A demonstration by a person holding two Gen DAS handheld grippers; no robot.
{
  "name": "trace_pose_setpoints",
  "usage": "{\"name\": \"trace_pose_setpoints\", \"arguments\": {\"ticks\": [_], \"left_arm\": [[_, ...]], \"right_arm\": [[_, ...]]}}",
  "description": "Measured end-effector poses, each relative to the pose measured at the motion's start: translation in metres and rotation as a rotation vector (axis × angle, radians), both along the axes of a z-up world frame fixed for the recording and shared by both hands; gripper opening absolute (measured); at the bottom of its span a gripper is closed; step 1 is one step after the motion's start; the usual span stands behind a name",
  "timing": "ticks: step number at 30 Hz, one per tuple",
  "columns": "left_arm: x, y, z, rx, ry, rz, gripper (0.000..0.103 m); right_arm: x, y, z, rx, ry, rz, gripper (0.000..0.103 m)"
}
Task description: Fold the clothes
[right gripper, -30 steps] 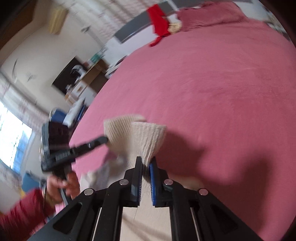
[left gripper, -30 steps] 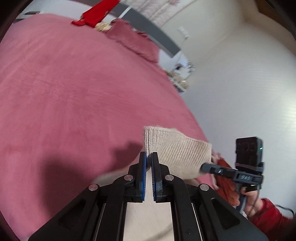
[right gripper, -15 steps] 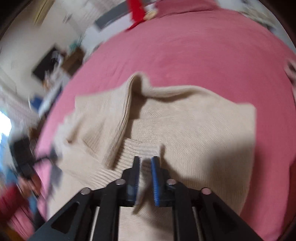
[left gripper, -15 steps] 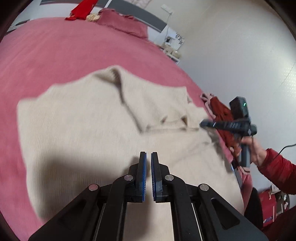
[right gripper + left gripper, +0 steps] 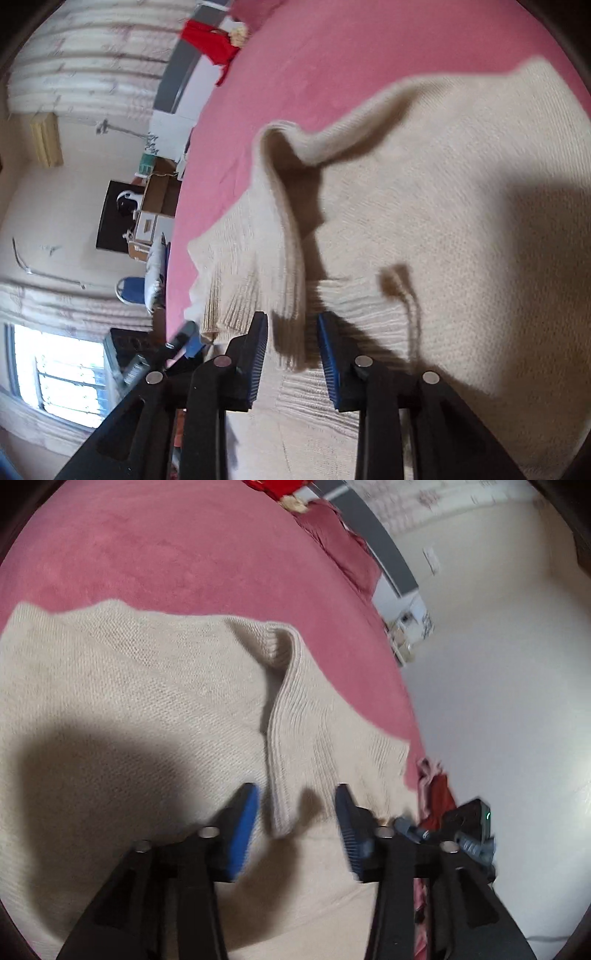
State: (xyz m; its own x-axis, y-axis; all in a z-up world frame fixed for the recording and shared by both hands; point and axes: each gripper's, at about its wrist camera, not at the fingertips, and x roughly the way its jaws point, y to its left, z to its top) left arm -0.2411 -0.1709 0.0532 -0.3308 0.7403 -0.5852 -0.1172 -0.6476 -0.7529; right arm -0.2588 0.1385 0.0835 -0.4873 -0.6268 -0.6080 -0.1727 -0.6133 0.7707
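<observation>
Left gripper (image 5: 297, 818) at bottom centre, jaws spread wide, holding nothing; a ribbed fold of the cream knit sweater (image 5: 129, 701) lies between them. Right gripper (image 5: 293, 345), bottom centre of its view, jaws likewise apart around a ribbed edge, nothing clamped. Sweater spread across the pink bed (image 5: 166, 554), filling mid-frame. Red cloth (image 5: 208, 40) at the headboard, top.

The beige sweater (image 5: 147, 709) runs out of the left wrist picture at its left and bottom edges, and past the right edge in the right wrist view. The other claw (image 5: 469, 830) is blurred, half hidden. Nightstand clutter (image 5: 410, 627) is too small to identify.
</observation>
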Motion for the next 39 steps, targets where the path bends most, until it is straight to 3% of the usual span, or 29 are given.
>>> {"name": "trace_pose_setpoints", "arguments": {"ticks": [2,3,4,5,7,13,17,20,22,24,25,27,30,32,35,36,37,38,39], "left_arm": [[-0.001,0.004,0.001,-0.027,0.003,-0.014,0.047],[-0.002,0.006,0.002,-0.046,0.011,-0.031,0.043],[-0.003,0.011,0.004,-0.074,0.017,-0.066,0.021],[-0.005,0.018,0.005,-0.106,0.017,-0.108,0.005],[-0.004,0.027,0.009,-0.139,0.025,-0.178,0.005],[0.009,0.009,0.025,-0.070,0.076,-0.214,0.006],[0.013,-0.005,-0.001,-0.137,0.024,-0.200,0.006],[0.014,-0.018,-0.007,-0.101,0.008,-0.167,0.007],[0.018,-0.025,-0.002,-0.112,-0.009,-0.165,0.008],[0.019,-0.032,0.015,-0.166,0.063,-0.122,0.008],[0.019,-0.035,0.024,-0.200,0.111,-0.094,0.009],[0.015,-0.034,0.046,-0.240,0.237,-0.024,0.012],[-0.002,-0.011,0.063,-0.268,0.352,0.008,0.037],[-0.018,0.016,0.061,-0.278,0.376,-0.031,0.041],[-0.051,0.055,0.040,-0.406,0.362,-0.066,0.042],[-0.057,0.061,0.028,-0.447,0.348,-0.064,0.042],[-0.060,0.066,0.015,-0.457,0.345,-0.060,0.042],[-0.063,0.072,0.002,-0.468,0.343,-0.056,0.042],[-0.062,0.073,-0.005,-0.466,0.359,-0.052,0.042]], "right_arm": [[0.000,-0.007,0.002,0.050,0.000,0.029,0.025],[0.001,-0.006,0.004,0.074,0.008,0.038,0.017],[0.000,-0.010,0.009,0.103,0.012,0.048,0.006],[-0.003,-0.015,0.017,0.143,0.020,0.063,0.006],[-0.003,-0.017,0.035,0.215,0.053,0.089,0.005],[0.022,-0.007,0.075,0.262,0.138,0.114,0.005],[0.040,-0.009,0.043,0.267,0.052,0.135,0.005],[0.054,-0.003,0.012,0.231,-0.005,0.106,0.006],[0.059,0.003,0.012,0.196,0.003,0.067,0.013],[0.065,0.012,0.024,0.227,0.032,0.012,0.019],[0.069,0.016,0.038,0.309,0.072,-0.034,0.024],[0.070,0.019,0.063,0.364,0.185,-0.081,0.024],[0.041,0.004,0.076,0.285,0.284,-0.060,0.025],[0.011,-0.012,0.075,0.244,0.313,-0.035,0.025],[-0.029,-0.030,0.061,0.315,0.264,-0.037,0.025],[-0.039,-0.027,0.051,0.352,0.211,-0.055,0.022],[-0.045,-0.019,0.037,0.399,0.126,-0.090,0.018],[-0.046,-0.011,0.023,0.406,0.071,-0.126,0.005],[-0.042,0.000,0.010,0.338,0.074,-0.171,0.000]]}}
